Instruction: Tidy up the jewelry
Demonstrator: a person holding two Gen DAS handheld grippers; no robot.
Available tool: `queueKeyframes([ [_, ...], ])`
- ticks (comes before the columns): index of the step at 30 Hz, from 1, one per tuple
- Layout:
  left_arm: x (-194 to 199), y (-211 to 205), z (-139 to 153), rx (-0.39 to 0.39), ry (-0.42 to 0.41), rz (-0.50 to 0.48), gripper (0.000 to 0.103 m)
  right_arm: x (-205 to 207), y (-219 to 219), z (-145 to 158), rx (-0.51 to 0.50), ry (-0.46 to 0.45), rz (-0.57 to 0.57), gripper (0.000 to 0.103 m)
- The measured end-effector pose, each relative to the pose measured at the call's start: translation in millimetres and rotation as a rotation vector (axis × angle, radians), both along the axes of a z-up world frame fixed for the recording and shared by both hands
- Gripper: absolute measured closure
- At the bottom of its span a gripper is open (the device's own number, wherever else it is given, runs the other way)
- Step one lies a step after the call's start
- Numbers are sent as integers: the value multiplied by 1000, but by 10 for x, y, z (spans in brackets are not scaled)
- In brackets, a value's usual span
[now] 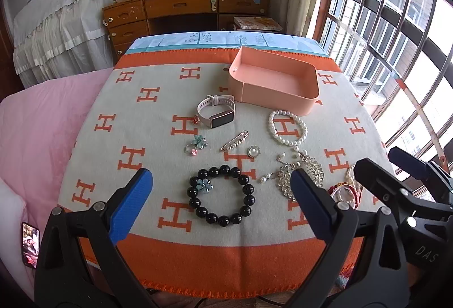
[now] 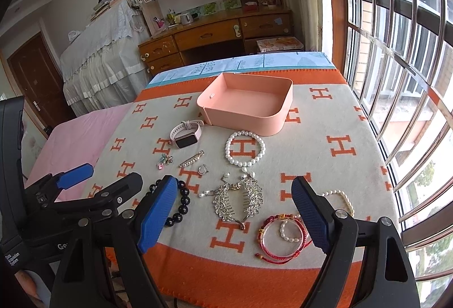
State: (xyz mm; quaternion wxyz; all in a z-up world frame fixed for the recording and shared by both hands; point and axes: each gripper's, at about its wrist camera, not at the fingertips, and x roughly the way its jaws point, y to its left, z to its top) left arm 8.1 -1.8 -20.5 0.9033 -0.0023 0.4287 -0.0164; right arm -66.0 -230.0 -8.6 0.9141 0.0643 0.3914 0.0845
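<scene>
An empty pink tray (image 1: 294, 98) (image 2: 263, 126) stands at the far side of the orange-and-cream blanket. Before it lie a pink watch (image 1: 216, 111) (image 2: 185, 135), a pearl bracelet (image 1: 287, 126) (image 2: 245, 151), a pearl pin (image 1: 235, 141) (image 2: 192, 158), a round brooch (image 1: 253, 151), flower rings (image 1: 196, 144), a black bead bracelet (image 1: 220, 194) (image 2: 181, 203), a silver hair comb (image 1: 304, 177) (image 2: 239, 199) and red cord bracelets (image 2: 283, 234). My left gripper (image 1: 223, 201) is open above the black bracelet. My right gripper (image 2: 235, 207) is open above the comb.
The blanket (image 1: 170, 98) covers a small table beside a pink bed (image 1: 42, 138). A barred window (image 2: 396, 67) is on the right, a wooden desk (image 1: 184, 8) behind. A phone (image 1: 29, 244) lies on the bed at left.
</scene>
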Motion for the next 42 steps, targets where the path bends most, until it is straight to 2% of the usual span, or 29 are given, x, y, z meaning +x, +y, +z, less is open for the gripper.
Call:
queueKeyframes([
  [11,13,11,-23,-2,3,1,6,-30,122,-104,11,11,3,19],
  [18,53,-4,-40,-6,6,-11,10,49,106,-105,22,25,7,19],
  [30,229,93,-13,-21,27,-7,11,215,168,-116,53,57,24,19],
  [35,373,183,78,24,-2,-13,11,335,90,-53,72,68,24,24],
  [37,466,228,133,39,-13,-18,11,453,-30,-15,85,87,30,32],
  [42,757,402,272,13,-57,-30,11,750,-127,14,79,105,25,43],
])
